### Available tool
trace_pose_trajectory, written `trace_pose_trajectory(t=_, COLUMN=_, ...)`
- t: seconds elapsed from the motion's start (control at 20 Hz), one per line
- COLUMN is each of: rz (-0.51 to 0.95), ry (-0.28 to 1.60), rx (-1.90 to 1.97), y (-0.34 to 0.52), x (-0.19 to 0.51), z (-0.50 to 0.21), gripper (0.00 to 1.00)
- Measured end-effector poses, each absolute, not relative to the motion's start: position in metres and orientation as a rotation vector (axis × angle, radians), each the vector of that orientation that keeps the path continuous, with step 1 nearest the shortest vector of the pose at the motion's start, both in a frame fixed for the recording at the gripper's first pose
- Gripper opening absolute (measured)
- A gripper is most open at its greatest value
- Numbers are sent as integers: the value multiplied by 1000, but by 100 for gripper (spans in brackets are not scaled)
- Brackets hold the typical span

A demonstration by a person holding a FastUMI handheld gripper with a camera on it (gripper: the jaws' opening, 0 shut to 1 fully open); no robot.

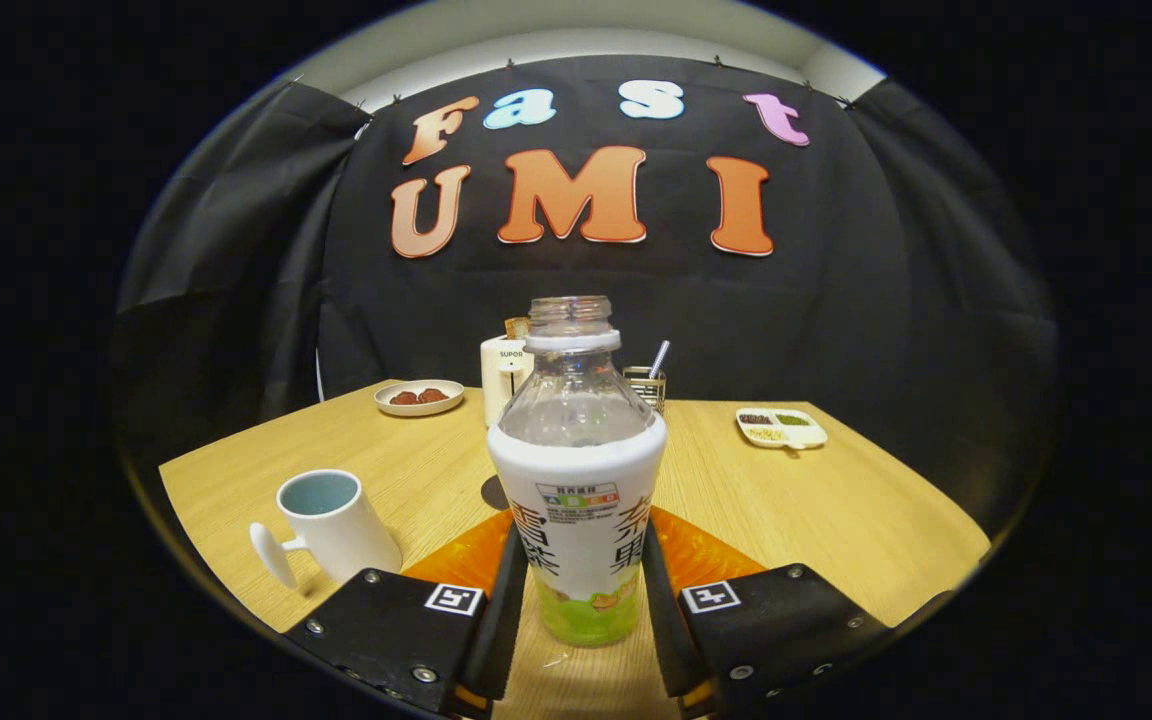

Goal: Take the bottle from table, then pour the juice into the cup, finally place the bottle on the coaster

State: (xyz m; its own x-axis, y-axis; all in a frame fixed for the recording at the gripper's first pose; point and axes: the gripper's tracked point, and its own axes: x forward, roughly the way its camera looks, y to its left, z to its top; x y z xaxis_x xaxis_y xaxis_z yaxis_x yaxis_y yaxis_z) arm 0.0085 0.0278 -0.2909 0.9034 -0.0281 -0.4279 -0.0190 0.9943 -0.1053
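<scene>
Pinching the bottle (577, 480) from both sides, the claw (577, 590) has one finger pressed against each flank of the white label, low on the body. That bottle stands upright between the fingers with its cap off and its clear neck open; its foot seems to sit on the wooden table (836, 520), though the exact contact is hard to judge. An orange coaster (701, 555) lies under and behind it, mostly hidden by the fingers and the bottle, so only two wedges show. A small dark round patch on the table peeks out beside the bottle's left flank; what it is cannot be made out.

Left of the fingers, apart from the bottle, a white cup (331, 525) stands with its handle turned outward. Beyond the bottle, partly covered by it, are a white appliance (502, 375) and a glass with a straw (648, 385). Farther left a plate (420, 397) carries dark brown pieces, and farther right a divided dish (781, 428) holds small heaps too tiny to identify.
</scene>
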Motion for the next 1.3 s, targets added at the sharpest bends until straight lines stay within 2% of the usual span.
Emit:
trace_pose_trajectory(t=0.6, rz=-11, ry=287, rx=-677, y=51, x=21, z=-270, gripper=56)
trace_pose_trajectory(t=0.95, rz=21, ry=257, rx=-993, y=68, x=23, z=-276, gripper=56)
trace_pose_trajectory(t=1.3, rz=22, ry=112, rx=-1284, y=84, x=24, z=-263, gripper=56)
